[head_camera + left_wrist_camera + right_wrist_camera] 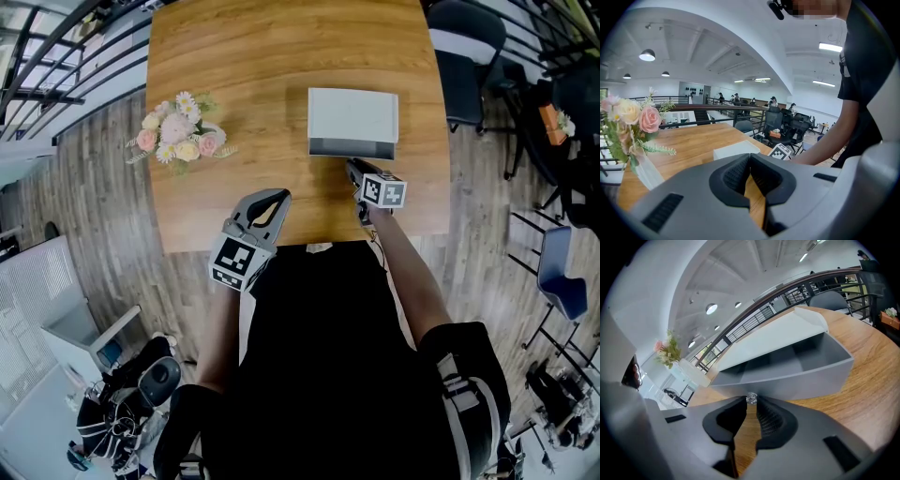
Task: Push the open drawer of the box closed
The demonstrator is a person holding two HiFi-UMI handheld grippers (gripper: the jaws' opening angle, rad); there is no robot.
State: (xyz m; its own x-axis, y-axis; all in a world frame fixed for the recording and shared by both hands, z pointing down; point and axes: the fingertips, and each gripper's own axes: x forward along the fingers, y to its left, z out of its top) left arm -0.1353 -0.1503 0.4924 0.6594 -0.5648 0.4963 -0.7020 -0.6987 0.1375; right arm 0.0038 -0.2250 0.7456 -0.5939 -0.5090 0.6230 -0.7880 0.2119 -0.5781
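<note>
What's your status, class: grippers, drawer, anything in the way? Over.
Left gripper shut, empty. Right gripper pinching knob; drawer open from box. Flowers off aside.

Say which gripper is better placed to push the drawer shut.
Right. The right gripper is at the drawer front, closed on its knob; the left gripper is back by the table edge.
</note>
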